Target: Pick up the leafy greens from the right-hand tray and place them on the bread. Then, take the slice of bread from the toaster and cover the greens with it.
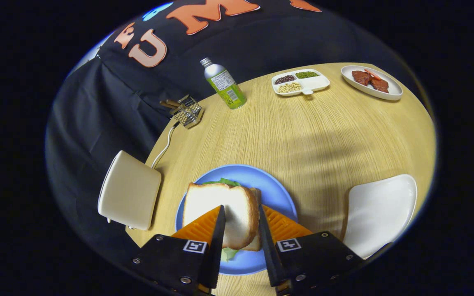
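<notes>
On the blue plate [278, 193] lies a slice of bread [204, 201], flat on top of leafy greens [224, 181] that peek out at its far and near edges. A lower slice [256, 246] shows along its right side. My gripper [240, 211] hovers just over this stack with its fingers apart. The left finger crosses the top slice and the right finger stands at its right crust. Neither finger presses on the bread. The cream toaster [130, 190] stands left of the plate at the table's edge. The white right-hand tray [379, 213] sits right of the plate.
Beyond the plate the wooden table [303, 135] carries a small wire rack [187, 112], a green-labelled bottle [224, 84], a divided dish of beans [300, 82] and a white plate of meat [370, 81]. The toaster's cord [165, 144] runs toward the rack.
</notes>
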`<action>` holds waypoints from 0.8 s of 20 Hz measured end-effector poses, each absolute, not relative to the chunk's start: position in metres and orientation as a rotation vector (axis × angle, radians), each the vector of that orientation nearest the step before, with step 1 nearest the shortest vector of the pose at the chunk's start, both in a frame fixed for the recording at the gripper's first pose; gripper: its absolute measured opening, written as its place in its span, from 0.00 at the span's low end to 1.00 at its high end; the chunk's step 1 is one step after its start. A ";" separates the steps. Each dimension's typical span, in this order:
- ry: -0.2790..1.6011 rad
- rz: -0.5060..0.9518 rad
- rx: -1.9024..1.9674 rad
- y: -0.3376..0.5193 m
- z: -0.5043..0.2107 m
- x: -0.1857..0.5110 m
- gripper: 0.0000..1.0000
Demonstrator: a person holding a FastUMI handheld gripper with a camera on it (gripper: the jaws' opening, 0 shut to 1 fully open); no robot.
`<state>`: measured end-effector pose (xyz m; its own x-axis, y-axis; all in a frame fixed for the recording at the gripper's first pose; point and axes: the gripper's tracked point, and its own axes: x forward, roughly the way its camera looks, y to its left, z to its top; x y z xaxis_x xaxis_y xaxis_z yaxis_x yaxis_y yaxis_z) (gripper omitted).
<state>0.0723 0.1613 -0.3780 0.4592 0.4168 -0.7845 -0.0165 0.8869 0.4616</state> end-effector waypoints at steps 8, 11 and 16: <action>0.857 0.271 0.354 0.148 -0.317 0.090 0.69; 0.719 0.263 0.319 0.136 -0.267 0.098 0.77; 0.485 0.250 0.282 0.114 -0.181 0.100 0.93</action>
<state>0.1004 0.1137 -0.1811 0.8556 0.3011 -0.4211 -0.1685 0.9311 0.3233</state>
